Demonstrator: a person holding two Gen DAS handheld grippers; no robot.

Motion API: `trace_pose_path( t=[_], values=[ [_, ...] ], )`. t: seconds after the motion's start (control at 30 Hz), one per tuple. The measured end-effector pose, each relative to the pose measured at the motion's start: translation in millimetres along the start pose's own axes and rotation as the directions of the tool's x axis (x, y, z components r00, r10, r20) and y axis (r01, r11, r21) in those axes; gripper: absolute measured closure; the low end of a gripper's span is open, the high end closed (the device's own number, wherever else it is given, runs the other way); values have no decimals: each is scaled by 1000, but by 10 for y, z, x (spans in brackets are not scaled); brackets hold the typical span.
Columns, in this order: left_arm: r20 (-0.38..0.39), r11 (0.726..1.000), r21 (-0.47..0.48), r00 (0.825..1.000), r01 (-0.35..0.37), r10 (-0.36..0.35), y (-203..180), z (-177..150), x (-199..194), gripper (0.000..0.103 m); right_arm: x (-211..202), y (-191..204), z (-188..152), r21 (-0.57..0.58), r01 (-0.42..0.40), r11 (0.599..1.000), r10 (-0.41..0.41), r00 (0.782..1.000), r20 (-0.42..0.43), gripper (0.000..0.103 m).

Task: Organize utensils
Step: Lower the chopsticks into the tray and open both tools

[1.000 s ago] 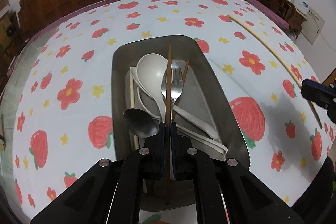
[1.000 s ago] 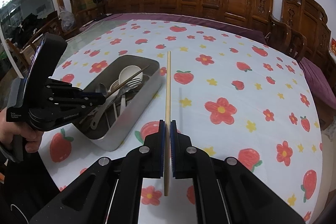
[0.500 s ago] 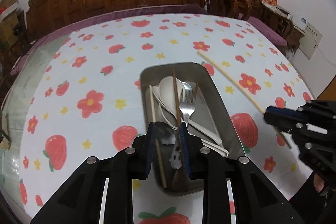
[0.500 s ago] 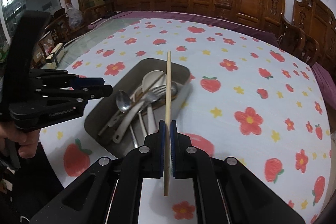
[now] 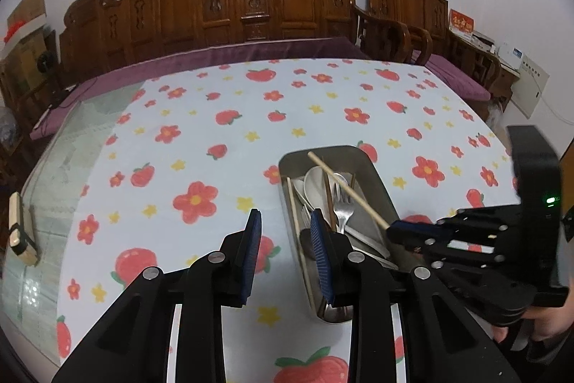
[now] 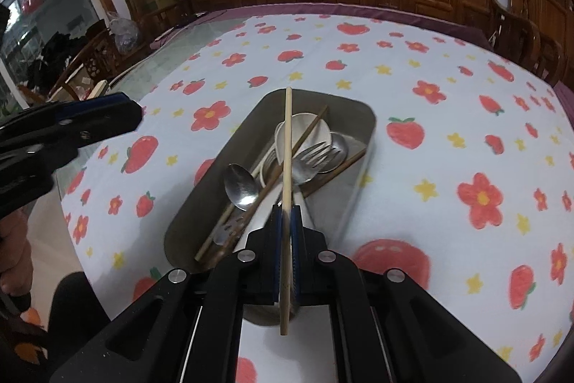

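Left wrist view: the left black two-finger gripper (image 5: 285, 248) has its jaws wide apart and empty, hanging over the near-left edge of the rectangular stainless steel tray (image 5: 385, 194) on the strawberry-and-flower print tablecloth (image 5: 201, 146). The right black gripper (image 5: 412, 230) comes in from the right, pinching a long pale wooden chopstick (image 5: 344, 189) slanted over the tray. Right wrist view: the right gripper (image 6: 286, 243) is clamped on the pale chopstick (image 6: 287, 153), which points lengthwise over the tray (image 6: 229, 139), tip near the far wall. To do the drop well, likely lower it until it lies along the tray's length, then release, so neither end overhangs the rim. Count in tray: one shiny metal spoon (image 6: 240, 183), two white ceramic spoons as far as can be told (image 6: 305, 131), one metal fork (image 6: 312, 157), two dark brown chopsticks (image 6: 308, 135), one pale chopstick lying, one held. A second fork may be underneath, unclear.
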State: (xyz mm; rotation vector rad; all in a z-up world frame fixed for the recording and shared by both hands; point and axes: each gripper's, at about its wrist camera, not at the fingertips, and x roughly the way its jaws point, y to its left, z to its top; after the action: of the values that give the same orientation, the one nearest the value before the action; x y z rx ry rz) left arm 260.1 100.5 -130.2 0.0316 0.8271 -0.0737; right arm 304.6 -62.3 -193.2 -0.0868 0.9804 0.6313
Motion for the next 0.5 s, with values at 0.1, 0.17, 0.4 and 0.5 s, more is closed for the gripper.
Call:
trace_pose_path(
  t=[0.1,0.17,0.4,0.5],
  values=[
    [5,1000,-4,1000,-2,2,41,3,-28,76,111,37,12,18,-1,1000,1,1000,-16,97],
    [7,1000,-5,1000,-6,6,62,-3,-38,76,176,45,16,32,-5,999,6,1000,-27,97],
    [2,1000,-10,1000,-15,15,154,-43,-29,76,378,113,10,44,-4,999,6,998,-56,97],
    [-2,1000,-14,1000,-18,18,186,-54,-22,76,434,131,9,50,-4,999,7,998,-61,97]
  ],
)
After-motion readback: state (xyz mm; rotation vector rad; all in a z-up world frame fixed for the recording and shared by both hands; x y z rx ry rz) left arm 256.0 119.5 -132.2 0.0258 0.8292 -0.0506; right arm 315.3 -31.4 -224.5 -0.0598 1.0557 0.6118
